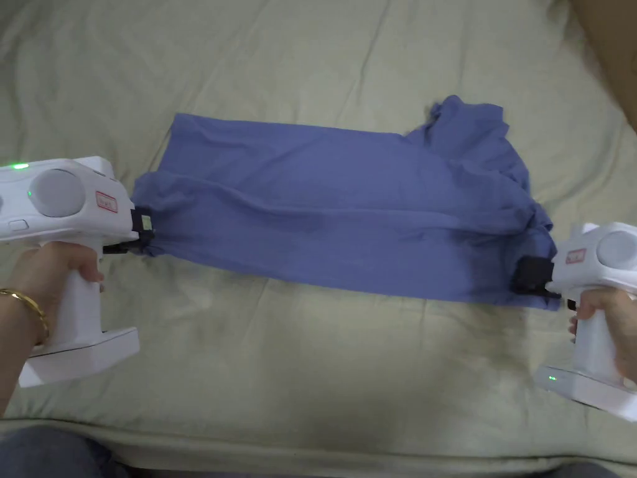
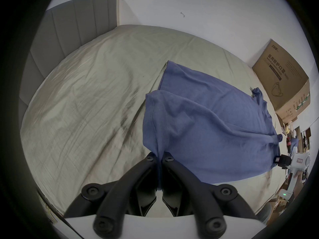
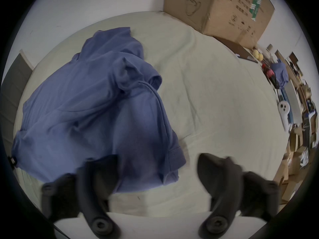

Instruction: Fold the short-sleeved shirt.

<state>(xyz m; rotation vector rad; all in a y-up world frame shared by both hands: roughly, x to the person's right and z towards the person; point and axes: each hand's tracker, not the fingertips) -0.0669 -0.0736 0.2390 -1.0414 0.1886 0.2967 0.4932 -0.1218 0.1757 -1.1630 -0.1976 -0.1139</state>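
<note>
A blue short-sleeved shirt [image 1: 348, 218] lies lengthwise across the bed, its near half folded over the far half. The hem end is at the left, and the collar and sleeves are bunched at the right. My left gripper [image 1: 146, 239] is shut on the near hem corner; in the left gripper view the cloth [image 2: 198, 125] runs pinched between the closed jaws [image 2: 159, 156]. My right gripper [image 1: 529, 277] sits at the shirt's near right corner. In the right gripper view its jaws [image 3: 158, 158] stand wide apart and blurred, with the sleeve edge of the shirt [image 3: 86, 113] lying between them, unpinched.
The pale green bed sheet [image 1: 311, 348] is creased all round the shirt. A large cardboard box [image 3: 219, 6] stands on the bed's far right corner. A grey padded headboard [image 2: 69, 27] is on the left side. Cluttered shelves [image 3: 293, 104] lie beyond the bed's right edge.
</note>
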